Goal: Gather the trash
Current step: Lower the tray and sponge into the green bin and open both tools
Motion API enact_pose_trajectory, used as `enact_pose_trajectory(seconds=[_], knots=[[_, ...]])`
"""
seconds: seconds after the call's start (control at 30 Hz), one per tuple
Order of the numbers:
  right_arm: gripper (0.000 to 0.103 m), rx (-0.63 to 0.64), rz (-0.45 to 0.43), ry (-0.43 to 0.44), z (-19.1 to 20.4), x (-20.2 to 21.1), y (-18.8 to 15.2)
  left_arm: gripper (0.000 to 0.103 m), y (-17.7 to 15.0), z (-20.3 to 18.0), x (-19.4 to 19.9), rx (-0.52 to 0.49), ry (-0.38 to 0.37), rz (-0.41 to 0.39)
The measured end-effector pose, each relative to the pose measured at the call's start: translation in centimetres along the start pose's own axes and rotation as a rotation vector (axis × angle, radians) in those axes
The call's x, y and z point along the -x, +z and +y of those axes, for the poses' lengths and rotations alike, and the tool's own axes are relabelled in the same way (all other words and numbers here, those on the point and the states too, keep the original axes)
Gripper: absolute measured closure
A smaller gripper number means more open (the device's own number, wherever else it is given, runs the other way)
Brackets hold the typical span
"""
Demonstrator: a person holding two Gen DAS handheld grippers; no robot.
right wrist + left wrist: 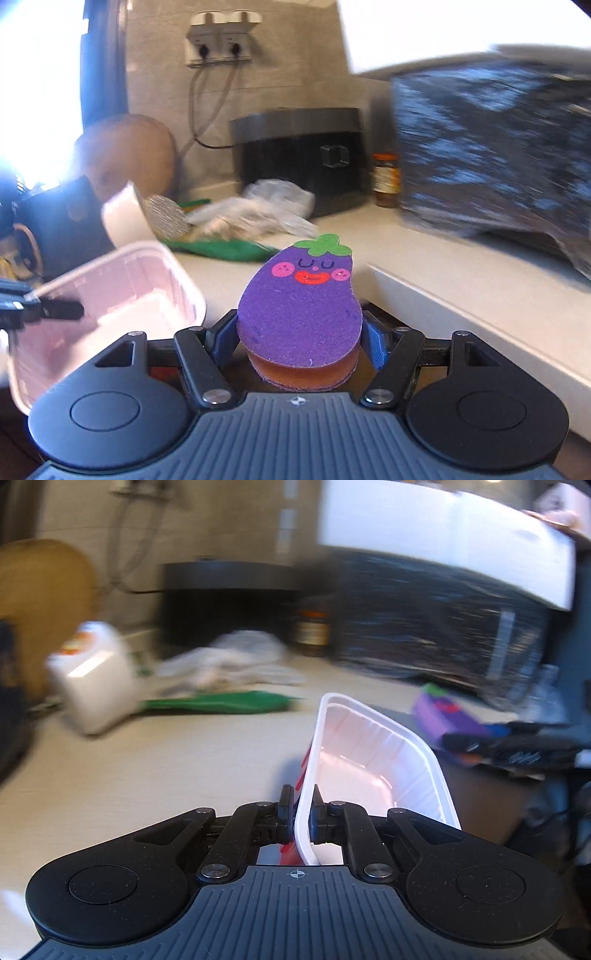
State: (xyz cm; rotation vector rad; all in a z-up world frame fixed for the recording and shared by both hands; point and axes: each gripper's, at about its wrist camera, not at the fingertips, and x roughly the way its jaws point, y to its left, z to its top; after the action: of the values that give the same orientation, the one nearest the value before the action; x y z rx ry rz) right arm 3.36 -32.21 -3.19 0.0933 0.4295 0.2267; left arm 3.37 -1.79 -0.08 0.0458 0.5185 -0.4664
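Left gripper (300, 814) pinches the rim wall of a white rectangular plastic food tray (373, 760), one finger inside, one outside, tray tipped on edge and held clear of the pale countertop (166, 768). Red print shows on the tray's outer side.

Right gripper (299, 343) is clamped on a purple eggplant-shaped sponge with a cartoon face and an orange foam base (301, 310), squeezed between the blue pads, face toward the camera. Same tray shows at the left of the right wrist view (110, 295), held just beside the sponge, so both hands are close together off the counter's edge.

Both backgrounds are motion-blurred, so hands look mid-transport. Judgement: carry step, both items picked, drop-off not done. No bin clearly visible; the dark crinkled plastic bag (491, 147) at right could be the trash bag, can't confirm.

Still on the counter: green flat wrapper (218, 703), crumpled clear plastic film (258, 210), white tipped-over cup with foil lid (129, 218). Likely next pickups.

Next move needs: find the bag's opening, bring the tray over it first, release, then the sponge. Tray grip is thin-walled and may flex or slip if swung fast.
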Motion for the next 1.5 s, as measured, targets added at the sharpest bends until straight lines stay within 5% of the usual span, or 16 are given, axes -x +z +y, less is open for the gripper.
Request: enact_pose_trajectory(seconds=[0.13, 0.27, 0.43, 0.57, 0.77, 0.93, 1.1, 1.37, 1.5], knots=[[0.035, 0.01, 0.006, -0.171, -2.6, 1.0, -5.2, 0.092, -2.9, -3.6, -5.0, 0.009, -0.141, 0.079], [0.035, -0.049, 0.051, -0.228, -5.8, 1.4, -9.7, 0.093, -8.5, -5.1, -13.8, 0.114, -0.206, 0.336], [0.035, -0.133, 0.136, -0.209, -8.5, -2.1, -12.8, 0.092, -16.0, -6.4, -24.4, 0.11, -0.099, 0.593], [0.035, -0.193, 0.239, -0.17, -10.2, -4.9, -14.8, 0.092, -20.0, -6.6, -30.7, 0.137, -0.009, 0.69], [0.035, -0.239, 0.323, -0.172, -11.8, -6.2, -17.3, 0.081, -25.6, -6.4, -36.8, 0.252, 0.005, 0.729], [0.035, -0.243, 0.384, -0.154, -12.0, -7.2, -18.4, 0.082, -27.2, -5.2, -37.2, 0.291, 0.034, 0.722], [0.035, -0.27, 0.44, -0.098, -11.6, -8.2, -19.0, 0.082, -25.1, -4.2, -34.1, 0.355, -0.037, 0.654], [0.034, -0.245, 0.735, 0.046, -8.1, -16.7, -21.2, 0.082, -20.4, -2.9, -26.0, 0.298, -0.111, 0.514], [0.008, -0.273, 0.824, 0.025, -7.1, -21.4, -22.8, 0.082, -19.2, -2.2, -23.6, 0.322, -0.131, 0.462]])
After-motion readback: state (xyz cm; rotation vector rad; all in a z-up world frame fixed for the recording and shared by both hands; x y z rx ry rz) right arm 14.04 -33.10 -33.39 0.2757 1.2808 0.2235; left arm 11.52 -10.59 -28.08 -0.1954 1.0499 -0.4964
